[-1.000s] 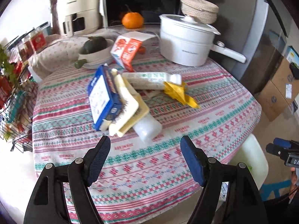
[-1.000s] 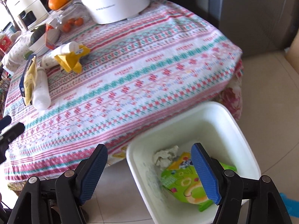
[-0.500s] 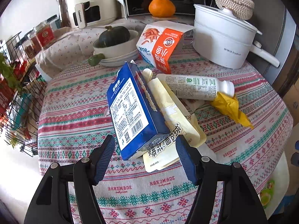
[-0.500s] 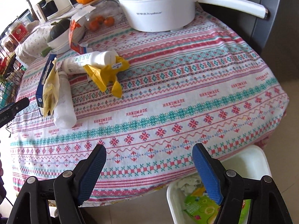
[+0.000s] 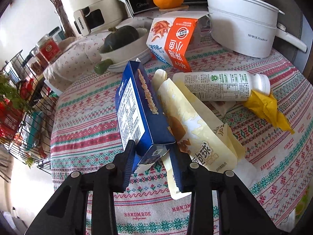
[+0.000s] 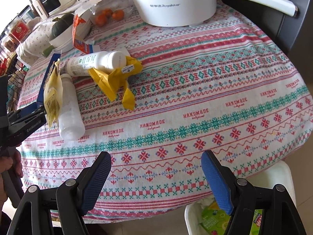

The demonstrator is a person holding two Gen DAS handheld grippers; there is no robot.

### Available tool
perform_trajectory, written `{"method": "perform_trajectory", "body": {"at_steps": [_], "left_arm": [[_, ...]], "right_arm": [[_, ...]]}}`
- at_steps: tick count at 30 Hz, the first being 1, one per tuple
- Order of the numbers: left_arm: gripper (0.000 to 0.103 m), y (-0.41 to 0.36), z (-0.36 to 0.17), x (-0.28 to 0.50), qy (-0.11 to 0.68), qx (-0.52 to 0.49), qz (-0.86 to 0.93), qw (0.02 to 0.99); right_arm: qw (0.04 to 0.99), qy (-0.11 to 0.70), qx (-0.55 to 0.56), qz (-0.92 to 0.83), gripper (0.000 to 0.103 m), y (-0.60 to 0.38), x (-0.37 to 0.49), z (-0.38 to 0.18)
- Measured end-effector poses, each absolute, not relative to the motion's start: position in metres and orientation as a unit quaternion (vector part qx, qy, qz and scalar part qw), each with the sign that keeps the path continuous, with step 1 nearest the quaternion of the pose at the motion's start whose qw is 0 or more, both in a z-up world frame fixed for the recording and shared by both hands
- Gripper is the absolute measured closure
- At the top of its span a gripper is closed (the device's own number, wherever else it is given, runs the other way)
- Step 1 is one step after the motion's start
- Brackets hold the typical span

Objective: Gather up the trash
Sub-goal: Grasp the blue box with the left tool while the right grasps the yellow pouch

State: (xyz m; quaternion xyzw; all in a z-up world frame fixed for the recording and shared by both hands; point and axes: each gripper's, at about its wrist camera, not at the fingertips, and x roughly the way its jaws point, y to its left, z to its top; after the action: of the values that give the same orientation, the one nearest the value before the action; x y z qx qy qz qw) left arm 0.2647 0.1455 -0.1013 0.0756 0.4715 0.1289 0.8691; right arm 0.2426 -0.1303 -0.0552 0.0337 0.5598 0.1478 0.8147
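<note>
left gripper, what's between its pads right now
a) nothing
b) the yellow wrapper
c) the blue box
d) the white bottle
c: in the left wrist view the left gripper has its jaws closed in on the near end of the blue box, pads against its sides.

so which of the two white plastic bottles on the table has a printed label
The white plastic bottle with the green-printed label, lying beside the yellow wrapper. The other white bottle, nearer the table edge, is bare.
</note>
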Motion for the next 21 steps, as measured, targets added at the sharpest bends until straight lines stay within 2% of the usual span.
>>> {"method": "perform_trajectory", "body": {"at_steps": [7, 21], "left_arm": [[0.076, 0.17, -0.08, 0.247, 0.463, 0.001, 0.123, 0.878], [0.078, 0.242, -0.083, 0.21, 0.482, -0.092, 0.144, 0.859]], "right_arm": [[0.813, 0.565, 0.028, 0.139, 0.023, -0.132, 0.236, -0.063], [0.806, 0.553, 0.041, 0.206, 0.023, -0.072, 0.231, -0.052]]}}
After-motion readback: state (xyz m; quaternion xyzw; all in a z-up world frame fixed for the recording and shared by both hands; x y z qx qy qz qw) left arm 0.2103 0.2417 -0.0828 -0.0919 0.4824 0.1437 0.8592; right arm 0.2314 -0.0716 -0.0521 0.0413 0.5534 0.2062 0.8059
